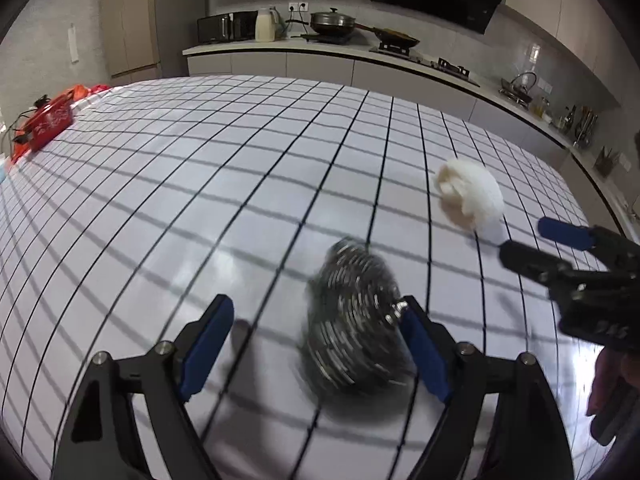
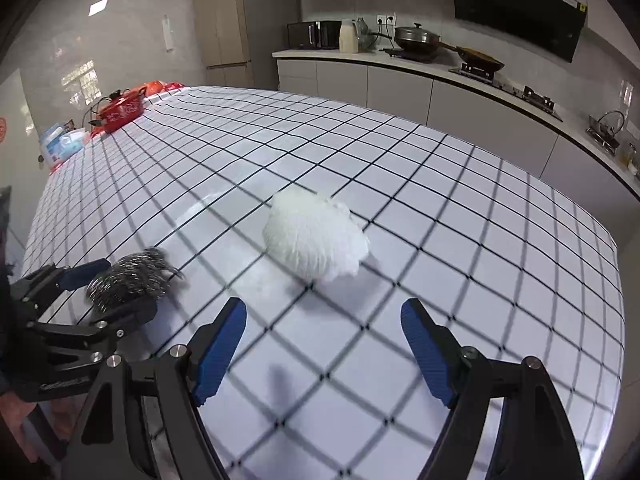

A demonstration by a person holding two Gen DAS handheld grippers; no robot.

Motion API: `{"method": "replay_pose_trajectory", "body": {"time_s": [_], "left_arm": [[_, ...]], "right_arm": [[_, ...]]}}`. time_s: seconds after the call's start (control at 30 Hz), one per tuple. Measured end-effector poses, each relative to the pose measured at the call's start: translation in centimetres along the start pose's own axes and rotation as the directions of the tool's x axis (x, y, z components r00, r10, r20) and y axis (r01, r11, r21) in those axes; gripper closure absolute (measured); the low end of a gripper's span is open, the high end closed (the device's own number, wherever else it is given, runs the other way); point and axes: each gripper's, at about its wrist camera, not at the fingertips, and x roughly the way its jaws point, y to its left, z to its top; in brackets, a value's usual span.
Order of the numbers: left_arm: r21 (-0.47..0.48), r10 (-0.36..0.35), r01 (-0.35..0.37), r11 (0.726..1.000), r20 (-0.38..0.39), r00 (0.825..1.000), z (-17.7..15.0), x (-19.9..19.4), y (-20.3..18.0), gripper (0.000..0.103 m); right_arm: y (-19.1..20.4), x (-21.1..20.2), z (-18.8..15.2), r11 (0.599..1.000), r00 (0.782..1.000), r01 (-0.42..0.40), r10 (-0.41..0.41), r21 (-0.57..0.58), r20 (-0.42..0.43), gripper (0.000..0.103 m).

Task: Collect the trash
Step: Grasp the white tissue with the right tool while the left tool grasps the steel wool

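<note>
A steel wool scrubber point(image 1: 354, 316) lies on the checked tablecloth point(image 1: 200, 184), blurred. My left gripper point(image 1: 316, 316) is open, its jaws wide either side of the scrubber, which sits against the right finger point(image 1: 420, 352). In the right wrist view the scrubber point(image 2: 132, 276) and the left gripper point(image 2: 108, 284) show at the left. A crumpled white tissue ball point(image 2: 314, 236) lies on the cloth just ahead of my open, empty right gripper point(image 2: 324, 320). In the left wrist view the tissue point(image 1: 472, 194) lies just beyond the right gripper point(image 1: 532, 240).
A red pot point(image 2: 120, 110) with cables and some packets point(image 2: 60, 142) stand at the far left edge of the table. Beyond the table runs a kitchen counter point(image 2: 400, 64) with a microwave, a kettle, pans and a stove.
</note>
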Motion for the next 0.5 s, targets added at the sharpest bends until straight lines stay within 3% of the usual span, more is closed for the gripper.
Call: {"method": "replay_pose_trajectory", "body": {"time_s": [0.13, 0.4, 0.43, 0.47, 0.5], "left_arm": [[-0.014, -0.03, 0.029, 0.999, -0.02, 0.999, 0.8, 0.9, 0.7, 0.022], [-0.052, -0.048, 0.047, 0.998, -0.018, 0.999, -1.4, -1.5, 1.6, 0.022], [-0.047, -0.043, 0.042, 0.998, -0.02, 0.999, -1.2, -1.4, 1.6, 0.022], [-0.054, -0.051, 0.05, 0.997, -0.012, 0.999, -1.2, -1.4, 1.7, 0.03], [-0.059, -0.058, 0.058, 0.997, -0.004, 0.998, -1.0, -1.4, 1.9, 0.039]], "right_arm": [[0.0, 2.4, 1.4, 1.0, 1.0, -0.007, 0.007, 0.004, -0.024, 0.025], [0.2, 3.9, 2.0, 1.0, 0.999, -0.014, 0.014, -0.004, -0.049, 0.032], [0.2, 4.2, 2.1, 1.0, 0.999, -0.012, 0.012, -0.002, -0.052, 0.038], [0.1, 4.4, 2.3, 1.0, 0.998, -0.017, 0.017, 0.002, -0.055, 0.058], [0.0, 4.4, 2.4, 1.0, 0.998, -0.021, 0.022, 0.003, -0.052, 0.07]]}}
